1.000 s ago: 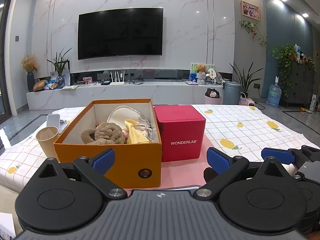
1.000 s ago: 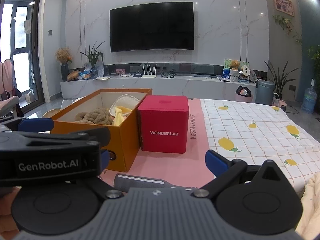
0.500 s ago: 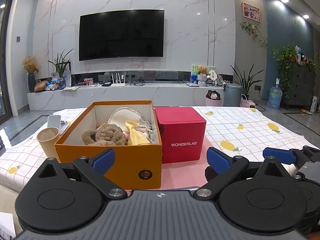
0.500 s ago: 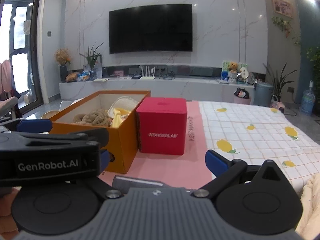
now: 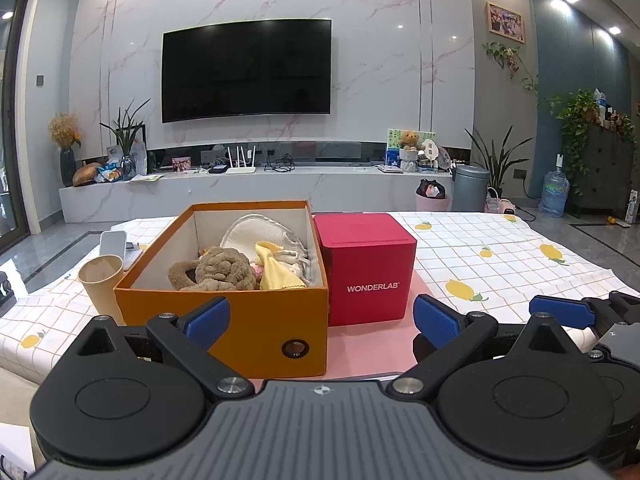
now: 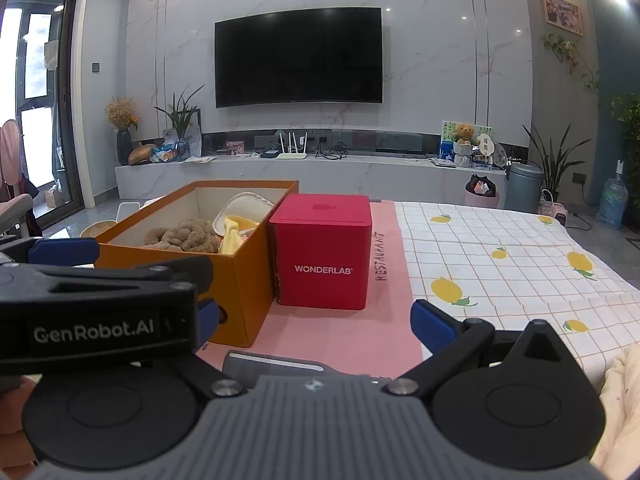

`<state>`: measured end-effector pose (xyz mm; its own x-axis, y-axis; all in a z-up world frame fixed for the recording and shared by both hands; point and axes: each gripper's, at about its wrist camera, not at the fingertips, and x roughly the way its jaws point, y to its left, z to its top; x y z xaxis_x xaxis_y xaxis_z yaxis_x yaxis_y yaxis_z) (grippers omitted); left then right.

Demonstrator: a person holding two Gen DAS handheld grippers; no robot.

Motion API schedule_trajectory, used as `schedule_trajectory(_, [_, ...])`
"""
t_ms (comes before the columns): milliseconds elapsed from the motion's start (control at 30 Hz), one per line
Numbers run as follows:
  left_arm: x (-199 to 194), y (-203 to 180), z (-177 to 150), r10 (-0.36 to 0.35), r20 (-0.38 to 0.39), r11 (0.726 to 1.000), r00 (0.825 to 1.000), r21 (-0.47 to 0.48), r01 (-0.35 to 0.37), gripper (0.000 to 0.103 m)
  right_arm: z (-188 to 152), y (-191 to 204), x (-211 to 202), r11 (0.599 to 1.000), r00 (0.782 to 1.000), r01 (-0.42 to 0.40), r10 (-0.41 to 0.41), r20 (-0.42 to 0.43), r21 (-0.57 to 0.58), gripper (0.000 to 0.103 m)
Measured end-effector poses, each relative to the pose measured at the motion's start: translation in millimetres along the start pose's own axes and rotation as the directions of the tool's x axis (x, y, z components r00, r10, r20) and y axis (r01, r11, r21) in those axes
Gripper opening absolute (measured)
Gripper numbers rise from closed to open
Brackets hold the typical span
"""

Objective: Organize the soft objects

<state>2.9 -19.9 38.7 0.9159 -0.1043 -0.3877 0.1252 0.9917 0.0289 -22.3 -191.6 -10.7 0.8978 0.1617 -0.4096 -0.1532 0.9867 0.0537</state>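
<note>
An open orange box stands on a pink mat straight ahead. Inside it lie a brown plush, a yellow cloth and a white pad. My left gripper is open and empty, low in front of the box's near wall. My right gripper is also open and empty, facing the mat before a red WONDERLAB box. From the right wrist view the orange box sits left of the red one, with the plush and the cloth showing over its rim.
The red box touches the orange box's right side. A paper cup and a white phone sit left of the box. A lemon-print tablecloth covers the surface to the right. A grey bar lies under the right gripper.
Almost nothing: the right wrist view has drifted slightly, and both grippers stay open and empty in front of the boxes.
</note>
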Motion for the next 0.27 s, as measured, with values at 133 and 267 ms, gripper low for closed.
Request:
schedule_trajectory(133, [0.1, 0.5, -0.5, 0.001, -0.003, 1.0, 1.0, -0.003, -0.001, 0.103, 0.1, 0.3, 0.0, 1.0, 1.0, 0.0, 0.0, 0.0, 0.001, 0.1])
schedule_trajectory(267, [0.0, 0.6, -0.5, 0.002, -0.003, 1.0, 1.0, -0.004, -0.002, 0.103, -0.4, 0.3, 0.1, 1.0, 1.0, -0.001, 0.001, 0.0, 0.001, 0.1])
